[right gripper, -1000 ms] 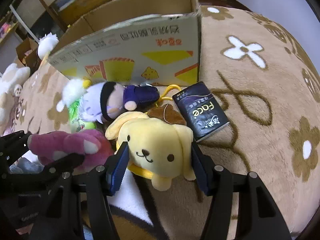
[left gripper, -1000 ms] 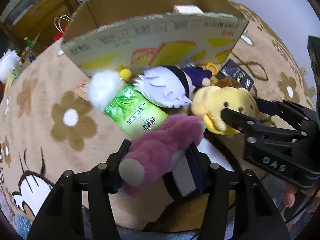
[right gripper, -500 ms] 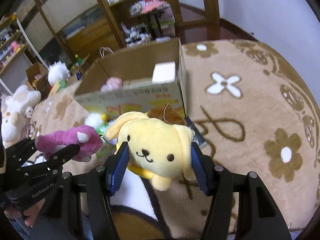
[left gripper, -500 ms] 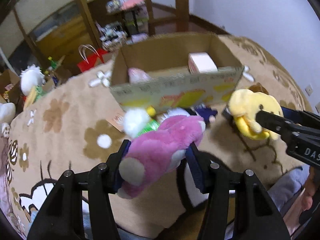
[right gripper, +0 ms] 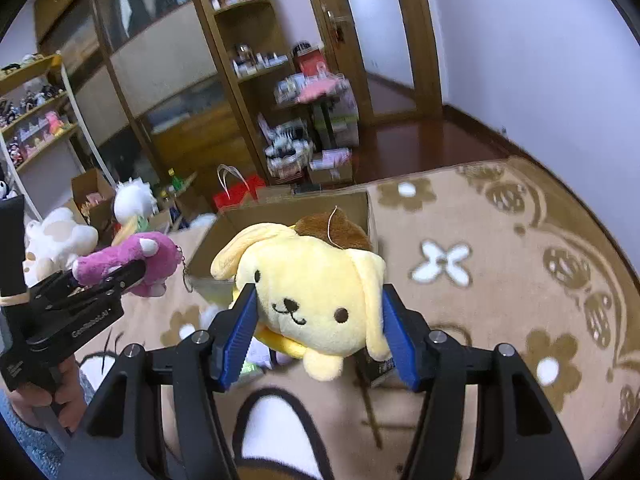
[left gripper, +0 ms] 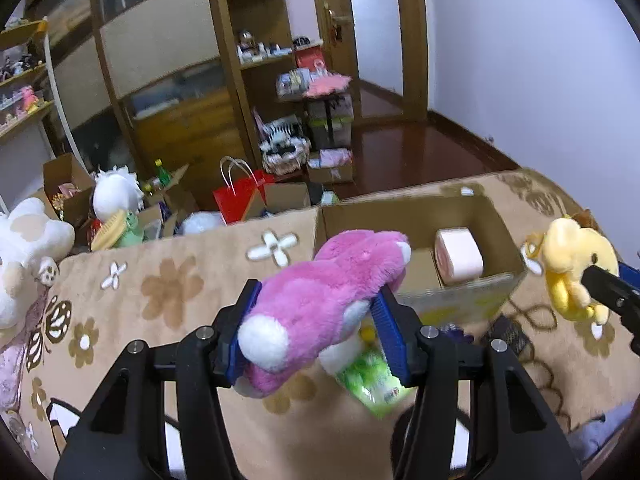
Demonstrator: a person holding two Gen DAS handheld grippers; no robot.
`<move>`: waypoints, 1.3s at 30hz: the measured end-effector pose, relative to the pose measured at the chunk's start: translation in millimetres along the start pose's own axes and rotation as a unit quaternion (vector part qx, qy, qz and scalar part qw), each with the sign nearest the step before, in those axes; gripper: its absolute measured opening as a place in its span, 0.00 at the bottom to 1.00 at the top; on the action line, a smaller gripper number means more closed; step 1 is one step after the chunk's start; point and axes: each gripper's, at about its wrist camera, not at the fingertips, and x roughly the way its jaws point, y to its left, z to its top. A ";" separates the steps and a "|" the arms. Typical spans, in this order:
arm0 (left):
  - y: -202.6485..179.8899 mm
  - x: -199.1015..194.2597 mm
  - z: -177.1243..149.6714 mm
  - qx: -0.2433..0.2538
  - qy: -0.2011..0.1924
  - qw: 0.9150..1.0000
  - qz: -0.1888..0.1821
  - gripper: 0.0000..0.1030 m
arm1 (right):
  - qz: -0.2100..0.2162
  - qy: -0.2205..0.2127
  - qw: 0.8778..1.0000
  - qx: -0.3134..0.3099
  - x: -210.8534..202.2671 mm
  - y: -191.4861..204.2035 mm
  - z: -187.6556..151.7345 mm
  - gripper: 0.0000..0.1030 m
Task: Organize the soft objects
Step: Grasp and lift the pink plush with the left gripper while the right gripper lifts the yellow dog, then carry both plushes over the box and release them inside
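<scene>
Your left gripper clamps the pink plush and your right gripper clamps the yellow dog plush, both held aloft on the near side of the cardboard box. Carry each above its open top before releasing, clear of the near wall.

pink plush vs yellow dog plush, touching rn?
Apart. In the left wrist view the pink plush sits in the left tongs; the yellow dog plush hangs far right, cardboard box visible between them.
</scene>
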 end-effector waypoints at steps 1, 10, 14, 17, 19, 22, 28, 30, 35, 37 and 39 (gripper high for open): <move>0.4 -0.4 5.0 -0.001 -0.009 1.000 0.002 0.52 | 0.001 -0.008 1.000 -0.004 -2.4 1.1 3.4 0.62; -8.1 3.0 34.6 0.013 -0.061 0.998 0.014 0.52 | 0.009 -0.066 0.997 -0.049 2.0 13.6 33.4 0.62; -12.5 11.7 40.0 0.012 -0.063 0.998 0.016 0.52 | 0.012 -0.076 0.995 -0.057 10.6 16.0 39.6 0.62; -15.9 20.8 43.0 0.020 -0.064 0.997 0.022 0.52 | 0.012 -0.077 0.995 -0.062 18.6 16.3 42.9 0.62; -17.5 26.2 44.4 0.023 -0.060 0.998 0.020 0.52 | 0.010 -0.074 0.995 -0.066 24.1 16.9 43.7 0.62; -17.6 35.2 43.0 0.021 -0.054 0.998 0.015 0.52 | 0.009 -0.069 0.995 -0.070 32.4 16.5 43.3 0.62; -17.6 49.1 40.3 0.016 -0.049 0.999 0.012 0.52 | 0.004 -0.060 0.996 -0.072 50.8 11.0 43.5 0.62; -17.9 54.3 38.9 0.018 -0.046 0.999 0.014 0.52 | 0.005 -0.056 0.996 -0.070 56.3 9.7 43.0 0.62; -16.1 64.9 39.2 0.017 -0.037 0.999 0.013 0.53 | 0.006 -0.048 0.996 -0.069 68.5 7.7 41.3 0.62; -15.4 67.6 38.8 0.015 -0.035 0.999 0.011 0.53 | 0.007 -0.046 0.997 -0.068 72.5 6.5 39.9 0.63; -13.5 70.5 39.4 0.012 -0.033 0.999 0.006 0.53 | 0.008 -0.043 0.997 -0.067 76.2 5.7 39.4 0.63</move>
